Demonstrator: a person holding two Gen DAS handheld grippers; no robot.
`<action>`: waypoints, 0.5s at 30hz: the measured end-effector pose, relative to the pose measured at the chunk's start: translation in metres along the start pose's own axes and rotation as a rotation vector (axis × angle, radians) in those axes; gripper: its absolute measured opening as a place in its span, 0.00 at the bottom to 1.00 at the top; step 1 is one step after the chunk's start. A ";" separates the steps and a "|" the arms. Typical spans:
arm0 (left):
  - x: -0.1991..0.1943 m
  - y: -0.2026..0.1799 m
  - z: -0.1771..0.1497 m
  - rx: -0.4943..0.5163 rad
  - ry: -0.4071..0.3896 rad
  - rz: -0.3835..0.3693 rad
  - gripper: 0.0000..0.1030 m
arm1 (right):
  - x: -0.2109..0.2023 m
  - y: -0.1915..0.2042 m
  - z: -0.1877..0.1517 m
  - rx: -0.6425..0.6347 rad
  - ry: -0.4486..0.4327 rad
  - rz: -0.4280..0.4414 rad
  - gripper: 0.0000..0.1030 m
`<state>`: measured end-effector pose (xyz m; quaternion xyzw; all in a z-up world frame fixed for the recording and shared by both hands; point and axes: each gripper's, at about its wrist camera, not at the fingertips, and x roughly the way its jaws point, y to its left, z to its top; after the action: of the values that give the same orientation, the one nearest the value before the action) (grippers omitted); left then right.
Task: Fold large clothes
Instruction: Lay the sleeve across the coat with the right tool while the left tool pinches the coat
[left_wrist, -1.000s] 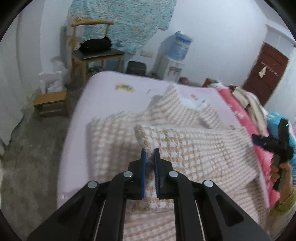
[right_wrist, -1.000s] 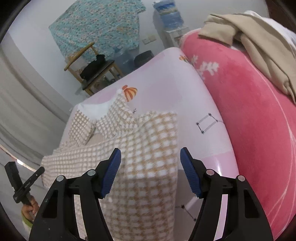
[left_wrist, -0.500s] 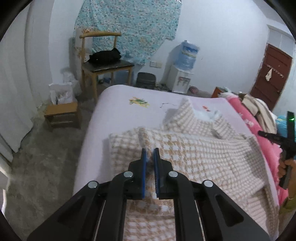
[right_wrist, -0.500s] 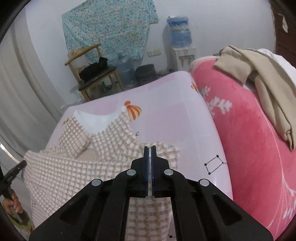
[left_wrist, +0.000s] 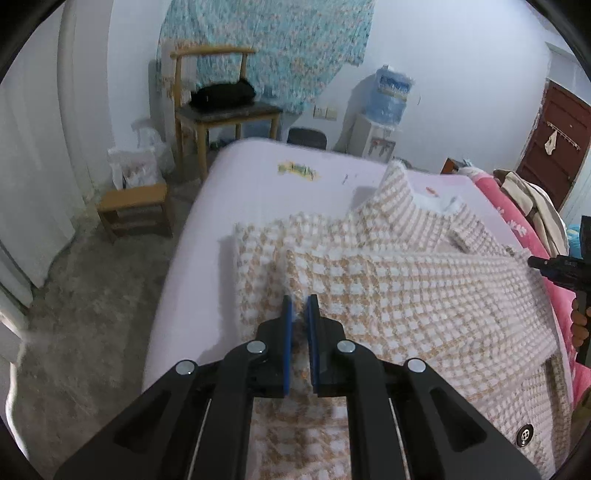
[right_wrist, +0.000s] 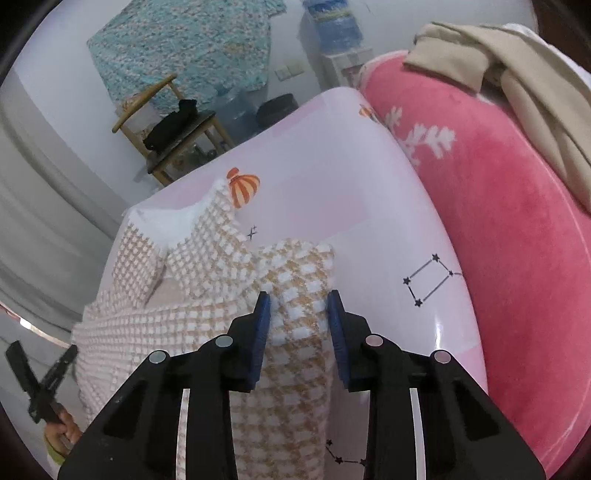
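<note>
In the left wrist view, the left gripper (left_wrist: 298, 306) fills the lower centre of the frame, its black arms rising from the bottom edge toward the middle. Its two blue-padded fingers (left_wrist: 287, 325) stand nearly together, with only a thin slit between them. At the far right edge of this view, the right gripper (left_wrist: 565, 266) appears as a dark shape held by a hand (left_wrist: 580, 325).

In the right wrist view, the right gripper (right_wrist: 298, 310) occupies the lower centre, its blue-padded fingers (right_wrist: 261, 325) parted with a clear gap. In the lower left corner, the left gripper (right_wrist: 37, 380) shows small and tilted, held by a hand (right_wrist: 64, 430).
</note>
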<state>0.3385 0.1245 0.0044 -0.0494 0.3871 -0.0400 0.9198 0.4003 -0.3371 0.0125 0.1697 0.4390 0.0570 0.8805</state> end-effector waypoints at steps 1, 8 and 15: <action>0.000 -0.002 0.000 0.013 -0.002 0.013 0.07 | 0.001 0.004 -0.001 -0.020 -0.003 -0.008 0.26; 0.020 0.005 -0.008 0.000 0.044 0.016 0.11 | 0.017 0.010 -0.007 -0.085 -0.009 -0.071 0.24; -0.019 0.012 0.000 -0.019 -0.052 -0.025 0.13 | -0.037 0.034 -0.014 -0.167 -0.123 -0.084 0.48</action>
<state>0.3255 0.1389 0.0167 -0.0638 0.3629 -0.0464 0.9285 0.3681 -0.3111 0.0441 0.0806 0.3846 0.0460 0.9184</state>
